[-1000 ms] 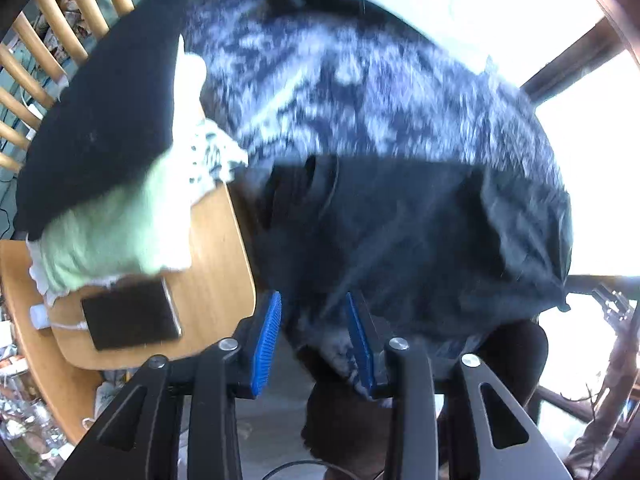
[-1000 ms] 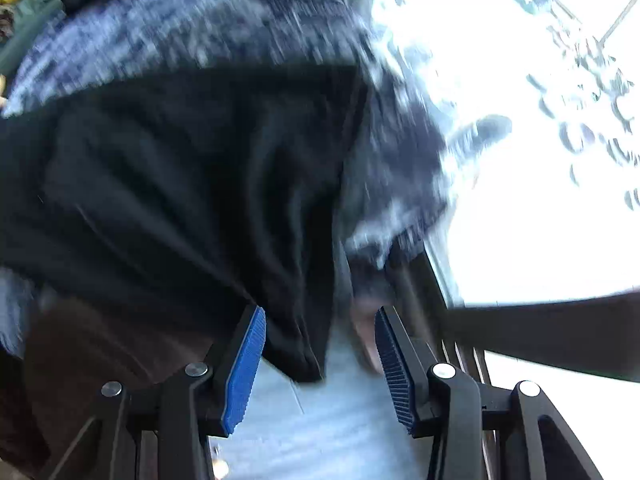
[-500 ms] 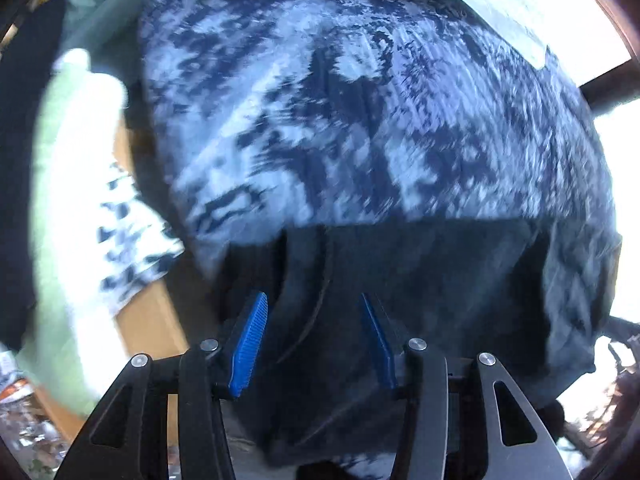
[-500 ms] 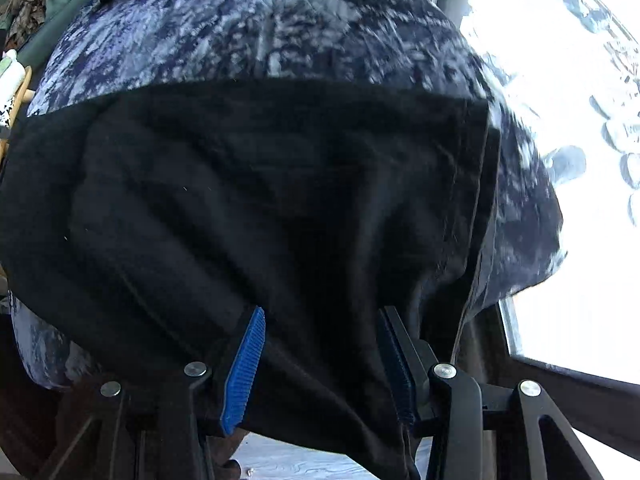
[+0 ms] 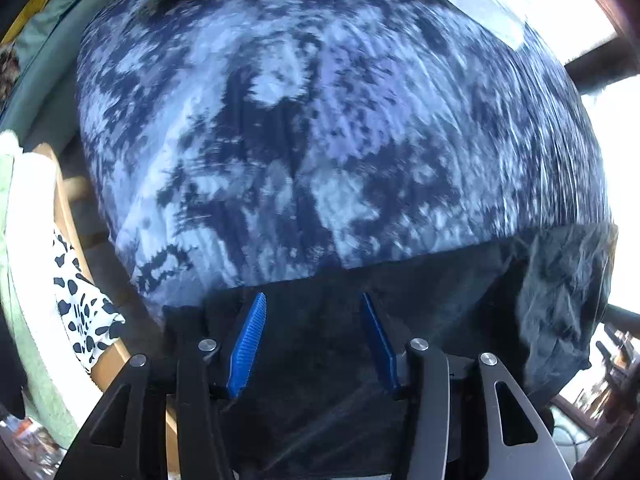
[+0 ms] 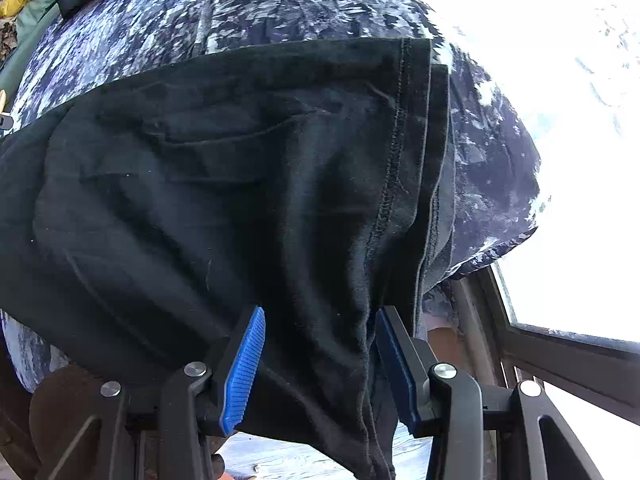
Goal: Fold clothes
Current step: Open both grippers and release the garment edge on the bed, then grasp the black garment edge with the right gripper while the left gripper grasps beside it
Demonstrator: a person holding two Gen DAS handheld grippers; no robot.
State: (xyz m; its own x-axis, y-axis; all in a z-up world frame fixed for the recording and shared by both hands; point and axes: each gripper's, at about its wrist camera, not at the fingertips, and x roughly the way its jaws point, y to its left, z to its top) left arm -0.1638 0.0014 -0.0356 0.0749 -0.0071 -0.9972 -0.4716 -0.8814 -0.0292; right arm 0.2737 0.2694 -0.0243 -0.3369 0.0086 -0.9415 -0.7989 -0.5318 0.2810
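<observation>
Since a second ago both grippers have closed in on the black cotton garment point(image 6: 224, 184), which now fills the lower half of each view where it earlier hung further off. It lies spread over a blue-and-white mottled bed cover point(image 5: 320, 128), its stitched hem running down the right side in the right wrist view, soft creases across its middle, and its near edge drooping over the cover's side. The left gripper point(image 5: 314, 334) sits low over the garment's near edge, its blue pads spread apart with cloth between them. The right gripper point(image 6: 320, 364) is likewise spread wide, a hanging fold of the garment between its fingers, not pinched. At far left lie a pale green cloth point(image 5: 24, 304) and a black-spotted white cloth point(image 5: 82, 312).
</observation>
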